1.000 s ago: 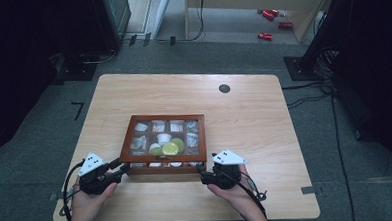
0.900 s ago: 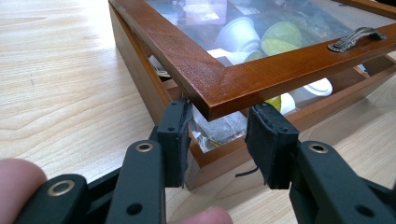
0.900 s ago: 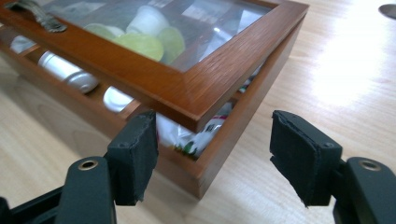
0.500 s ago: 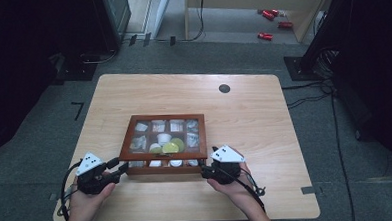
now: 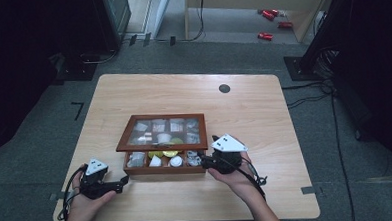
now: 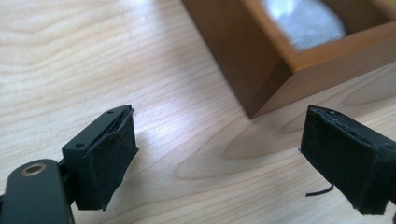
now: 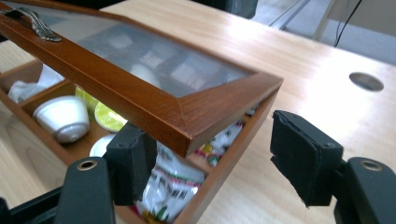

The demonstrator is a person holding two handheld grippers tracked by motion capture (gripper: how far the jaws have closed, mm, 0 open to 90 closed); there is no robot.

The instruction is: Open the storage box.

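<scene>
While your right gripper [image 7: 210, 154] props the glass lid [image 5: 163, 132] corner half-raised between loose jaws over the wooden box [image 5: 162, 169] mid-table, your left gripper [image 5: 121, 183] has just opened, empty; the lid may slip shut

A brown wooden box [image 5: 162, 164] sits at the frame's centre, its glass-paned lid [image 5: 164, 132] lifted at the near edge (a metal handle [image 7: 35, 24] on it), showing compartments with packets and small white cups [image 7: 62, 118].
</scene>
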